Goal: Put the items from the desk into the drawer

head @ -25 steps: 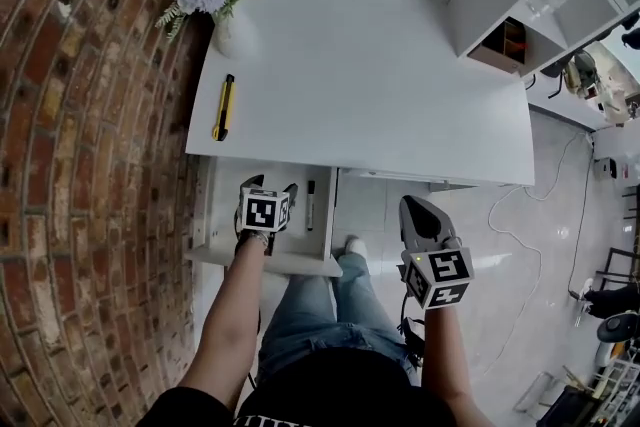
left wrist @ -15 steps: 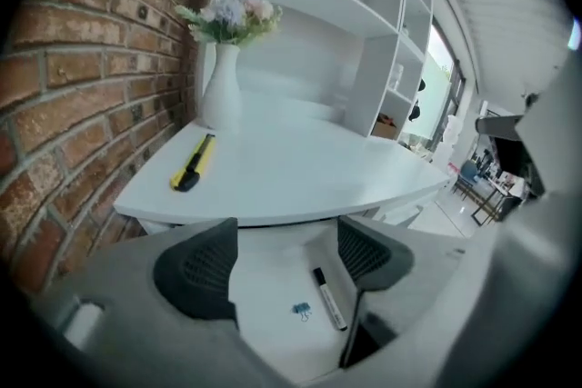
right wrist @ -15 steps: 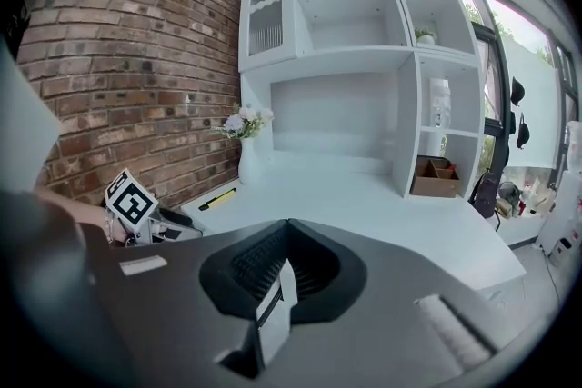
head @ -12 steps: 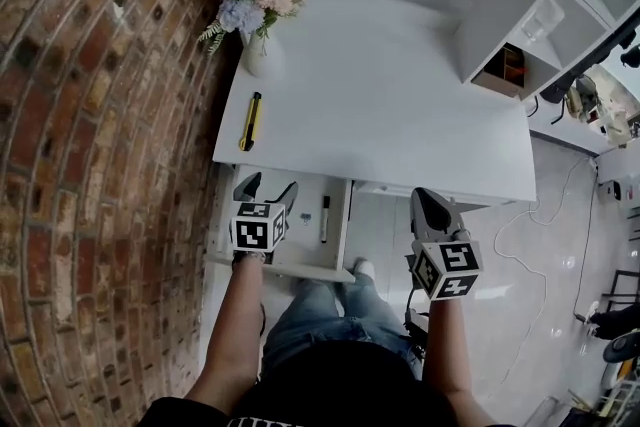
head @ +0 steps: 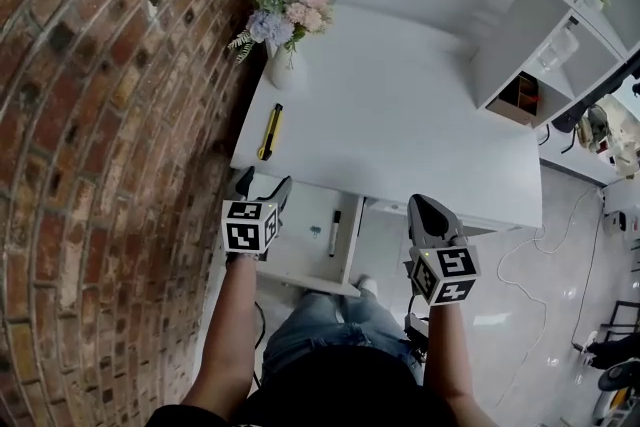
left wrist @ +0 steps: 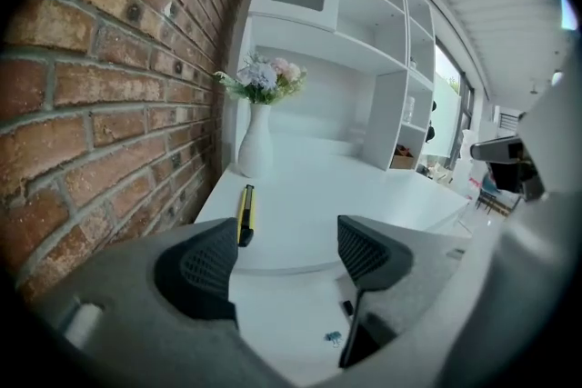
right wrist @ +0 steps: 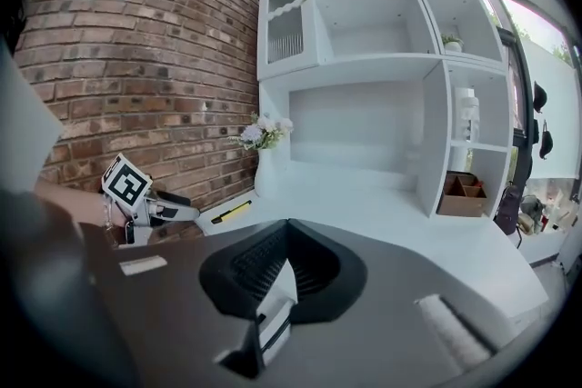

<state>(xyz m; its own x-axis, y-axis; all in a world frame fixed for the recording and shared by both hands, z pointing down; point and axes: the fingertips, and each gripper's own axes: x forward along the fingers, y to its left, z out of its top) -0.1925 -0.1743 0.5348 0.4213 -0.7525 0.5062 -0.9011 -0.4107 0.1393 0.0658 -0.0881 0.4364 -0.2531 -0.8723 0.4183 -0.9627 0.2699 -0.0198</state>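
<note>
A yellow utility knife [head: 270, 132] lies near the white desk's [head: 400, 125] left edge; it also shows in the left gripper view as the knife [left wrist: 245, 213] and in the right gripper view as the knife [right wrist: 230, 212]. Below the desk's front edge the drawer [head: 296, 260] stands pulled out, holding a black pen [head: 335, 233] and a small blue clip [head: 314, 232]. My left gripper [head: 258, 187] hangs open and empty above the drawer's left side, pointing at the knife; its jaws [left wrist: 286, 254] stand apart. My right gripper [head: 425, 212] is shut and empty, right of the drawer.
A white vase of flowers [head: 285, 65] stands at the desk's back left, against the brick wall [head: 120, 115]. A white shelf unit [head: 535, 45] with a brown organiser box [head: 520, 100] rises at the right. The person's legs are below the drawer.
My left gripper has risen out of the drawer toward the desk's front edge, staying open and empty. The right gripper has lifted slightly.
</note>
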